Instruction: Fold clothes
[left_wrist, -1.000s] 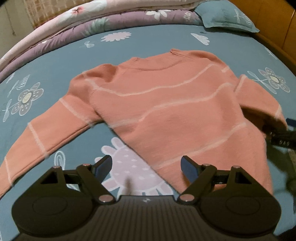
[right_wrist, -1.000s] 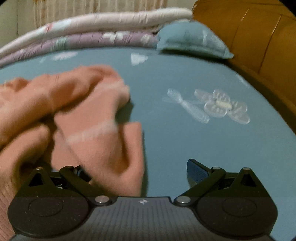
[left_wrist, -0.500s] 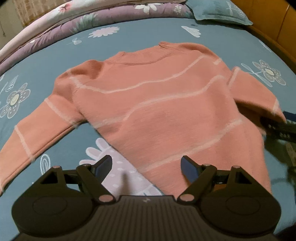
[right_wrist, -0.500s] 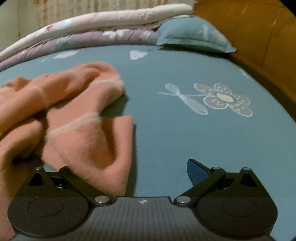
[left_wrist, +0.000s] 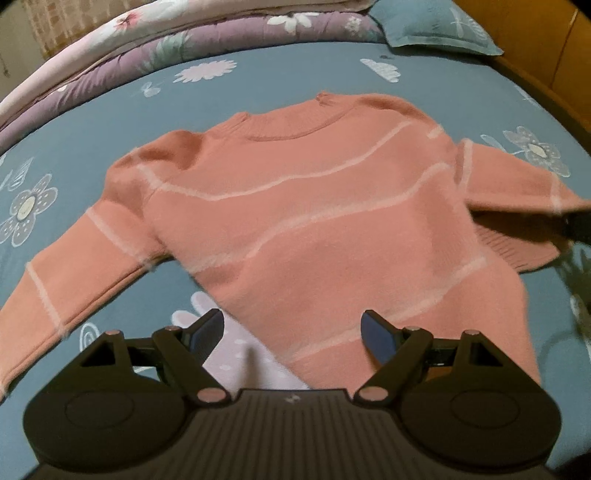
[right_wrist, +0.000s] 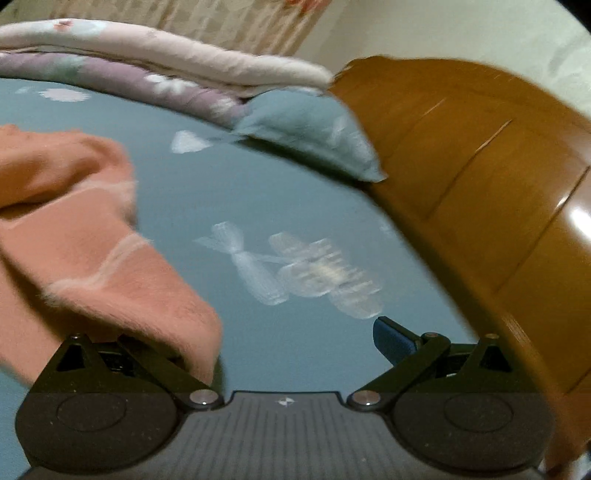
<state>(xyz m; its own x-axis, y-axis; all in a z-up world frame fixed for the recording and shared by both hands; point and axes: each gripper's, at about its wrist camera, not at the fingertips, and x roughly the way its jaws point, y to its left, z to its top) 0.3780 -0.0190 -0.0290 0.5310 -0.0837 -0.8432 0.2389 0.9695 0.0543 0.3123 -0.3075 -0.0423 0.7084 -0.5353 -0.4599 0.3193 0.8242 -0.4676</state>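
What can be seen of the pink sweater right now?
The pink sweater looks like fuzzy knit, salmon with thin pale wavy stripes and a ribbed round collar. It lies spread nearly flat on the blue floral bedsheet, collar away from the camera. One sleeve stretches out flat; the other is bunched and drapes over a finger of the open right gripper. The open left gripper hovers at the hem.

Both views are lit dimly and warmly, seemingly from overhead. Strong fisheye bending is seen at the edges, with dark corners. The left wrist view is fairly sharp, though the sweater (left_wrist: 317, 221) is softened by slight blur. The right wrist view is smeared by motion, most at the sheet's flower print (right_wrist: 317, 277). A glare spot is seen on the headboard (right_wrist: 576, 214).
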